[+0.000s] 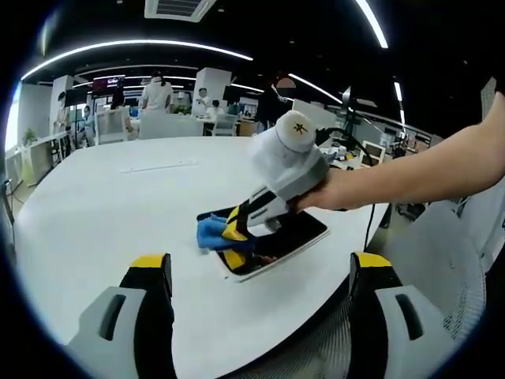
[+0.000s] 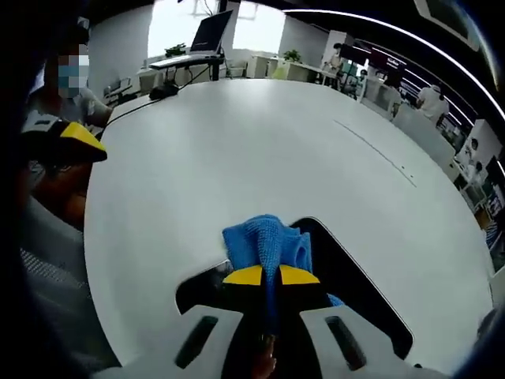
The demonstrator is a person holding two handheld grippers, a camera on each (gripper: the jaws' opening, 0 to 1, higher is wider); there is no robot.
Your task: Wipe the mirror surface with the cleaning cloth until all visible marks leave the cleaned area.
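Open-plan office, white round table [image 1: 118, 205]: the left gripper [image 1: 260, 272] hangs at the near edge with jaws spread and empty, well apart from the work. Farther right the mirror [image 1: 304, 237], a dark white-framed slab, lies flat near the table's edge. The right gripper [image 2: 271, 276], jaws pressed together on the blue cleaning cloth [image 2: 264, 241], holds it against the glass. Wiping looks mid-course; whether marks remain cannot be told from the dark surface.

Left gripper view: set back at the white table [image 1: 118, 213] edge, facing across it toward the mirror [image 1: 304, 237]. Right gripper view: close above that mirror [image 2: 355, 284], looking steeply down. Shared: mirror, blue cloth [image 2: 268, 245], tabletop.
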